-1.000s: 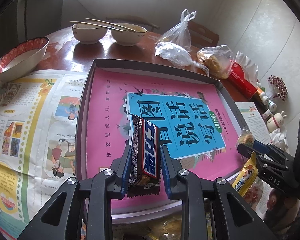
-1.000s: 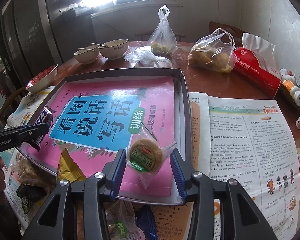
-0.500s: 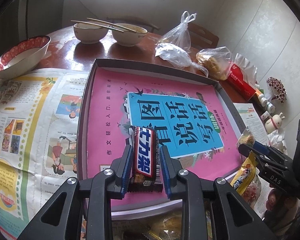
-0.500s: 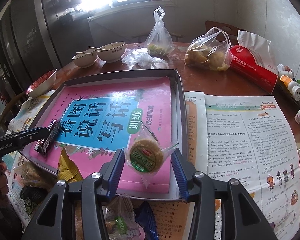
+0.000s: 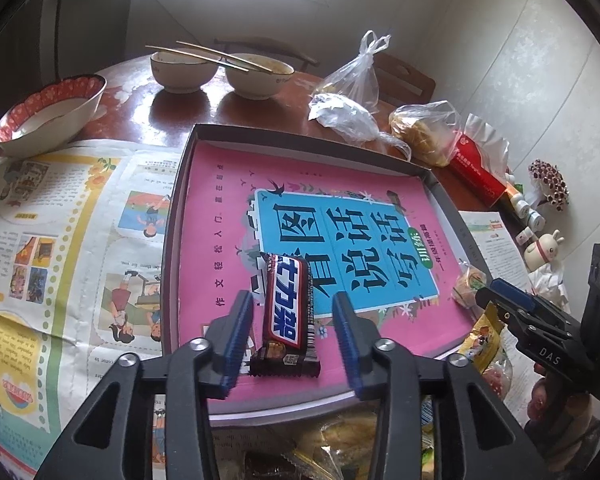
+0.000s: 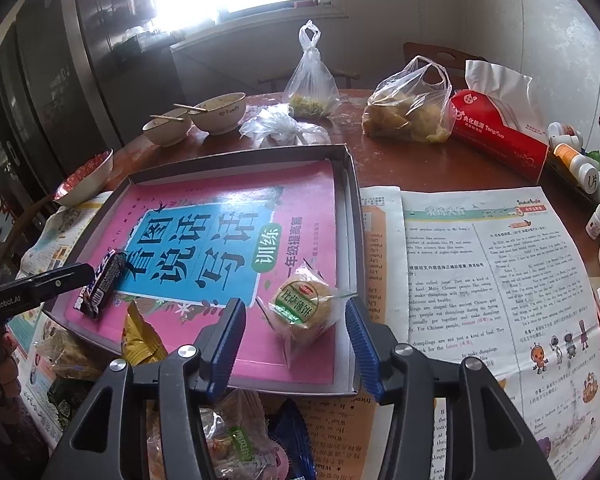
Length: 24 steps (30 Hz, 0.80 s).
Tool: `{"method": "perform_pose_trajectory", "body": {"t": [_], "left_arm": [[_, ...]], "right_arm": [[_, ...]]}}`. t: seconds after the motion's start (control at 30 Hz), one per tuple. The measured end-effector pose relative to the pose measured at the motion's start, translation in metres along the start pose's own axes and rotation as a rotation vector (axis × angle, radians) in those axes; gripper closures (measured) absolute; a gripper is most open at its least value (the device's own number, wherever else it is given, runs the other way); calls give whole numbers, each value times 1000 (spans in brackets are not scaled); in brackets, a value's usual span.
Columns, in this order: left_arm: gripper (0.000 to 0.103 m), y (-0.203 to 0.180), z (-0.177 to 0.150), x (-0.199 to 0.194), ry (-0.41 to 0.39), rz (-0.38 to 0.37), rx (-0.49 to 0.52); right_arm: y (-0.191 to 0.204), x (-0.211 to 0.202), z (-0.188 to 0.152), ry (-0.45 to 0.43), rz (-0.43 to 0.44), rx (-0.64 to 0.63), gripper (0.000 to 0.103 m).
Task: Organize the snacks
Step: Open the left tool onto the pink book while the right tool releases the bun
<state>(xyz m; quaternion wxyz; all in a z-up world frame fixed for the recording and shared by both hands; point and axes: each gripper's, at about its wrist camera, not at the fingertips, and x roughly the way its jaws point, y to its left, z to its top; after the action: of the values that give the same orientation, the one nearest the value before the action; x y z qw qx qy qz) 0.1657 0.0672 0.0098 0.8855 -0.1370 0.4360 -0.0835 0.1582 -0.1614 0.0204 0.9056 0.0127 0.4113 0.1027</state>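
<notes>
My left gripper [image 5: 294,322] has just been opening – the bar [image 5: 287,309] lies flat between its blue pads [image 5: 238,326] with a gap on each side, nothing gripped. The bar rests on the pink book [image 5: 220,216] inside the grey tray [image 5: 176,208], near the tray's front edge, its far end pointing away from me along the fingers.

My right gripper [image 6: 296,342] has also been easing open; the wrapped cake [image 6: 300,306] sits between its pads, on the book near the tray's right front corner. The pads stand clear of the cake itself – whether the crinkled wrapper edge brushes the right pad I cannot tell.

From the right camera I see the left gripper off to the left, its finger just beside the bar. Below both grippers, in front of the tray, lies a heap of snack packets [image 6: 236,440], a yellow one [image 6: 140,340] leaning over the tray's front rim. Newspaper [image 6: 480,280] is spread on either side of the tray. Beyond it stand bowls [image 5: 180,70], plastic bags [image 6: 408,108] and a red tissue pack [image 6: 500,140].
</notes>
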Motion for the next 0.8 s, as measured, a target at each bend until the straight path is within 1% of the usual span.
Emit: {"method": "perform_pose_trajectory", "body": {"t": [0.07,0.23,0.37,0.8], "left_arm": [[52,-1,-1,-2,-4,-2,2],[45,-1,-2,-7,-12,-10,2],[40,-1,-3,-13,-24,-14,3],[31,-7,-8,-31,-51,-20,37]], "right_arm": [[0,-2,0,-7,3,3,50],[-1,-8,1,-22,13,17,49],[-1,-12,2,-35,25,25,46],[5,-27,1,-62,63,32,43]]}}
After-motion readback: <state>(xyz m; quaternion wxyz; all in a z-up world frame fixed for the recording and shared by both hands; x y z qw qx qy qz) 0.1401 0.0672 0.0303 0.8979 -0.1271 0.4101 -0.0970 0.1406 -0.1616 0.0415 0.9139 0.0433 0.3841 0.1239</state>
